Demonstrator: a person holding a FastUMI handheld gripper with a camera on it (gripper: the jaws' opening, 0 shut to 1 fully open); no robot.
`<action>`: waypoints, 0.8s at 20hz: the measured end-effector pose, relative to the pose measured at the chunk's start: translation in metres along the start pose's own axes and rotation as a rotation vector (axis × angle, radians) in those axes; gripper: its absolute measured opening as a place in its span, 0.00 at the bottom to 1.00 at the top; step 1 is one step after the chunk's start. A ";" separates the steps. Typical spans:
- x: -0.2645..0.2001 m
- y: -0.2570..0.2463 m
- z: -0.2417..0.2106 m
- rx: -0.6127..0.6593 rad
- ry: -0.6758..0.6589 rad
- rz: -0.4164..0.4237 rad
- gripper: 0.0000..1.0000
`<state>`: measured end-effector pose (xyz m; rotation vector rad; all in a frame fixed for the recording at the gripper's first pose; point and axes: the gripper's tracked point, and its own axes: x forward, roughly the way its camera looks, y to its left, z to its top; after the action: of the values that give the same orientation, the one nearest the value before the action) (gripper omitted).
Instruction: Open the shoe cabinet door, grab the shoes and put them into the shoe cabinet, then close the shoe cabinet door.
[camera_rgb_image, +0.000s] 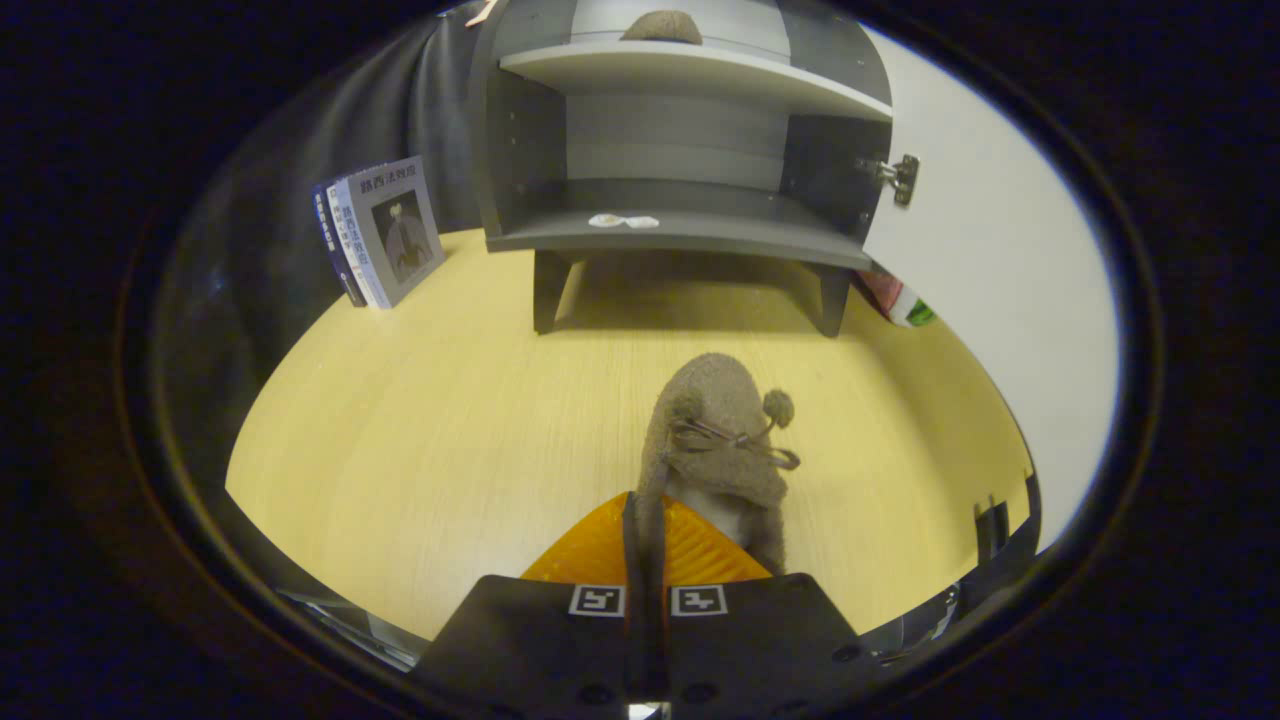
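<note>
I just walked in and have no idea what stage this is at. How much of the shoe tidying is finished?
The cabinet door already stands open, and one fuzzy shoe sits on the upper shelf. The gripper is shut on the second shoe, pinching its rim, out in front of the shoe cabinet above the wooden floor. Left: place this shoe inside and close the door.

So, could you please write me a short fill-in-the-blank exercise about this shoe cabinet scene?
1. The white door of the grey wooden shoe cabinet stands ___.
2. The gripper has its fingers closed on the fuzzy brown ___ with pompom laces.
3. A second brown shoe sits on the cabinet's ___ shelf.
4. Two books lean against the wall, standing on the yellow wooden ___.

Missing words: open; shoe; upper; floor
</note>
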<state>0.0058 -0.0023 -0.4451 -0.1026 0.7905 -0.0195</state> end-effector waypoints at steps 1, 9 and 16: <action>-0.006 0.000 0.011 0.009 -0.015 0.005 0.02; -0.098 -0.030 0.168 0.019 -0.258 -0.087 0.03; -0.132 -0.070 0.315 -0.007 -0.437 -0.140 0.02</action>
<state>0.1388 -0.0374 -0.1245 -0.1628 0.3461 -0.1231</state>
